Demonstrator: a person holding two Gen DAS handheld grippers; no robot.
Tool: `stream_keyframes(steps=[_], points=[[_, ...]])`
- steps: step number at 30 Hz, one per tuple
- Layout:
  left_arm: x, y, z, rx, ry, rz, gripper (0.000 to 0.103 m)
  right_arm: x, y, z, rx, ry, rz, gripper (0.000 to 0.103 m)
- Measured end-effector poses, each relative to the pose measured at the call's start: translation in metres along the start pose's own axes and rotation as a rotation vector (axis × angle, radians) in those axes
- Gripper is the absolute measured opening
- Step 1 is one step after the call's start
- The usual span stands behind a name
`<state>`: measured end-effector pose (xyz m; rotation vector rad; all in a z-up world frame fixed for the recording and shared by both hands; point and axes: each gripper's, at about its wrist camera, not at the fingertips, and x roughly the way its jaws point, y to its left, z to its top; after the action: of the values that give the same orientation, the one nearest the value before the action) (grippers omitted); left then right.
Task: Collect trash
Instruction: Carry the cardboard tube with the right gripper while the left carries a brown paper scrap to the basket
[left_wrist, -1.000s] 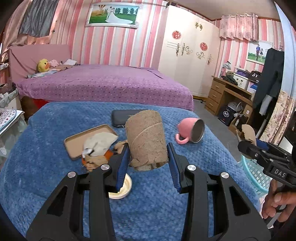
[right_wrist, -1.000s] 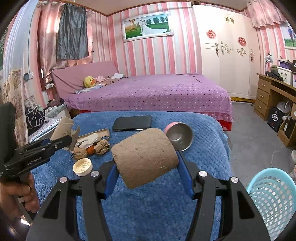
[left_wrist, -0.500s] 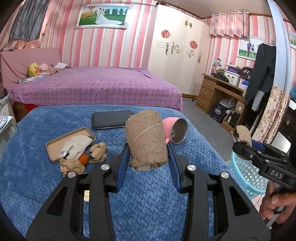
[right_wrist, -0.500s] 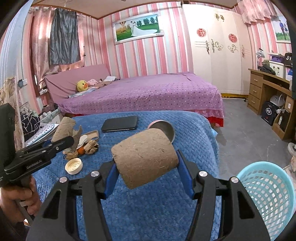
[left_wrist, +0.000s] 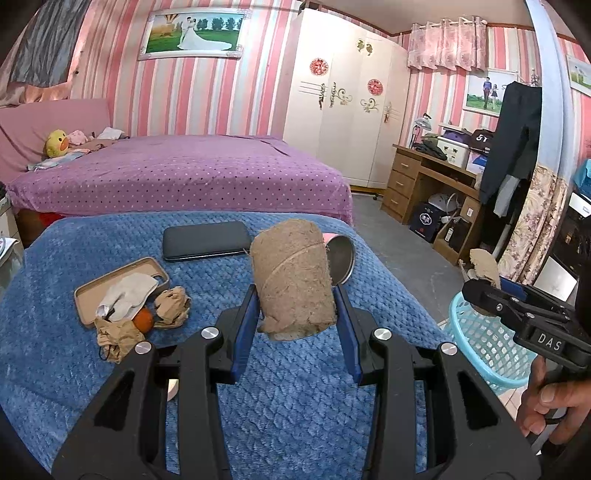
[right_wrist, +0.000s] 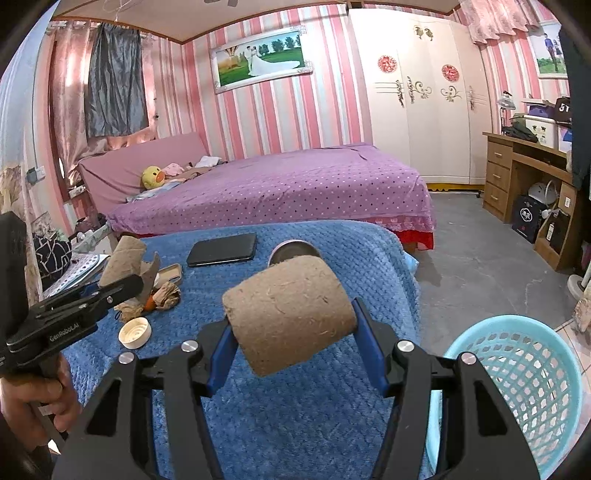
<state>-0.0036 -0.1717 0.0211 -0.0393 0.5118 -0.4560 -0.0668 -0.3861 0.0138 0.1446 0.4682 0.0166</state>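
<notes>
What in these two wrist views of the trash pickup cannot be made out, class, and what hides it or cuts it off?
- Pink cup: left wrist view, mostly behind the cardboard tube in the left gripper.
- White cap: left wrist view, a sliver behind the fingers.
- Blue basket: right wrist view, its inside bottom cut off by the right gripper and the frame edge.
- Beige tray: contents under the cloth unseen.

A black phone (left_wrist: 207, 240) lies flat on the blue blanket (left_wrist: 295, 406), a steel-lined pink mug (left_wrist: 341, 264) tipped over beside it — behind, a purple bed (right_wrist: 280, 184) with a yellow duck toy (right_wrist: 152, 177)
</notes>
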Motion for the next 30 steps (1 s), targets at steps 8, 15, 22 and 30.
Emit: stream_keyframes(steps=[8, 15, 22, 30], points=[[0.005, -0.015, 0.0, 0.014, 0.004, -0.032, 0.039, -0.007, -0.019, -0.001, 0.022, -0.008, -0.032, 0.058], [0.012, -0.038, -0.002, 0.048, 0.01, -0.072, 0.039, -0.018, -0.047, -0.004, 0.06, -0.02, -0.076, 0.058], [0.016, -0.051, -0.004, 0.06, 0.012, -0.099, 0.039, -0.028, -0.089, -0.008, 0.117, -0.024, -0.148, 0.058], [0.02, -0.064, -0.004, 0.062, 0.014, -0.129, 0.039, -0.037, -0.121, -0.013, 0.146, -0.018, -0.222, 0.058]])
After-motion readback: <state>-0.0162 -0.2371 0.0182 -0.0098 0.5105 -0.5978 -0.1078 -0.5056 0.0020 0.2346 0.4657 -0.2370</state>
